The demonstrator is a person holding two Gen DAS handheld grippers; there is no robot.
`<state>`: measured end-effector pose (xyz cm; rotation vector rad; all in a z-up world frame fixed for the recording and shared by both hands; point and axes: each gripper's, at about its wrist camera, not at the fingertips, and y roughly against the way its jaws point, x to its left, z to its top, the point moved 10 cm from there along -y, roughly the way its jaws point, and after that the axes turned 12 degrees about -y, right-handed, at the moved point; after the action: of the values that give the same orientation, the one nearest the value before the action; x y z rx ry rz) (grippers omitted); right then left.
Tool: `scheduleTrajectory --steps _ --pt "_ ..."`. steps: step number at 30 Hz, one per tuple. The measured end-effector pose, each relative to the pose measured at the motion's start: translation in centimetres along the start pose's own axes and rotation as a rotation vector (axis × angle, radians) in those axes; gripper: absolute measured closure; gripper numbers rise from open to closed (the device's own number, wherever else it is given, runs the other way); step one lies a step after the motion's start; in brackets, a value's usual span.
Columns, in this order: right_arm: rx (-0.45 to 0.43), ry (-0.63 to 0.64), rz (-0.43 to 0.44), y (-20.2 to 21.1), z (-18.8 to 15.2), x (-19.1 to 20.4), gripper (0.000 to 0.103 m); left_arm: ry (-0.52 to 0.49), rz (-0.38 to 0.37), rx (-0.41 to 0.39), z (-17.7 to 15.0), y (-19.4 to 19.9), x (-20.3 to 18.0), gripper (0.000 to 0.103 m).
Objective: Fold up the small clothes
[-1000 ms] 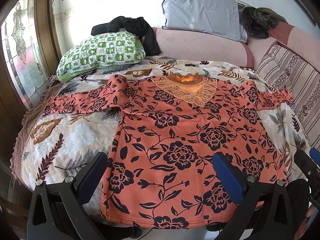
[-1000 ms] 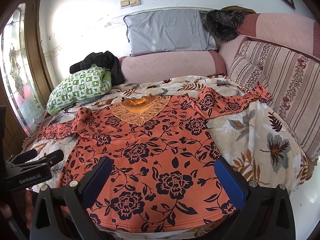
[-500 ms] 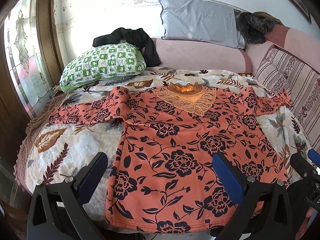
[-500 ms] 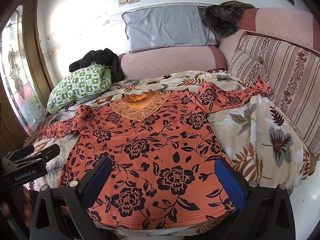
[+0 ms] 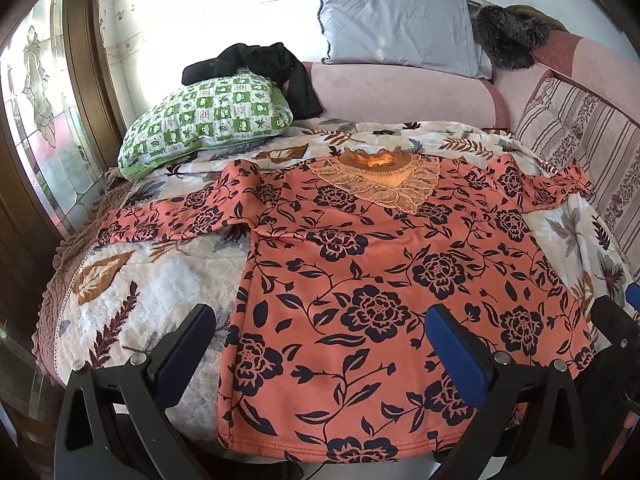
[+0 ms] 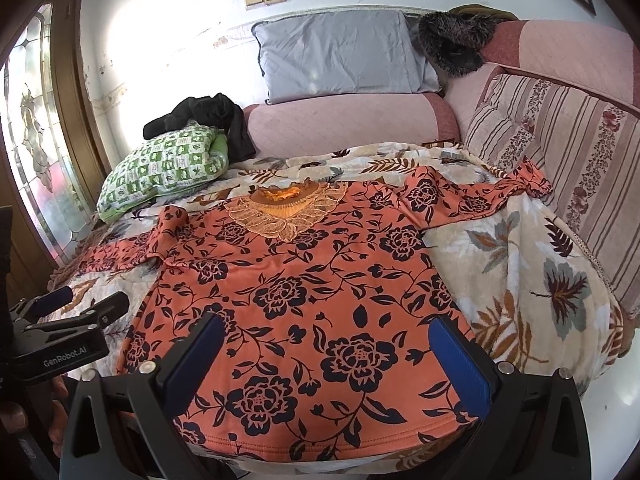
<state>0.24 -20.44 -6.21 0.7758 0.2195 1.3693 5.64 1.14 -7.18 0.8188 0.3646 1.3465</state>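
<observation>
An orange long-sleeved top with dark flowers (image 5: 384,280) (image 6: 312,304) lies flat on the bed, its lace collar at the far side and both sleeves spread outward. My left gripper (image 5: 320,336) hovers open above the hem's left part, nothing between its blue pads. My right gripper (image 6: 324,344) hangs open over the hem's right part, also holding nothing. In the right wrist view the left gripper (image 6: 84,304) shows at the left edge. The right gripper's tip (image 5: 624,320) peeks in at the right of the left wrist view.
A leaf-patterned blanket (image 5: 132,292) (image 6: 520,272) covers the bed. A green checked pillow (image 5: 208,120) with a black garment (image 5: 260,64) on it lies at the back left. A grey pillow (image 6: 340,56) and pink bolster (image 6: 352,124) stand behind. Striped cushions (image 6: 580,152) line the right.
Both grippers have drawn back and risen slightly from the hem, so more of the far wall shows. The top has not moved and both grippers stay open.
</observation>
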Motion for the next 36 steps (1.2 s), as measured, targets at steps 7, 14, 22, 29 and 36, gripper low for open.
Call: scheduleTrajectory --steps 7,14,22,29,36 --pt "0.003 0.007 0.000 -0.2 -0.2 0.2 0.000 0.033 -0.028 0.065 -1.0 -1.0 0.1 0.000" --pt "0.005 0.019 0.001 -0.4 -0.1 0.6 0.000 0.048 -0.028 0.079 -1.0 -1.4 0.4 0.000" --pt "-0.001 0.017 0.004 -0.3 0.1 0.8 0.000 0.055 -0.061 0.067 -0.9 -1.3 0.2 0.000" --pt "-0.017 -0.001 0.009 0.2 0.4 0.4 0.000 0.073 -0.080 0.073 -1.3 -1.6 0.0 0.000" --pt "0.014 -0.016 0.002 -1.0 0.4 -0.2 0.000 0.111 -0.113 0.114 -2.0 -3.4 -0.3 0.000"
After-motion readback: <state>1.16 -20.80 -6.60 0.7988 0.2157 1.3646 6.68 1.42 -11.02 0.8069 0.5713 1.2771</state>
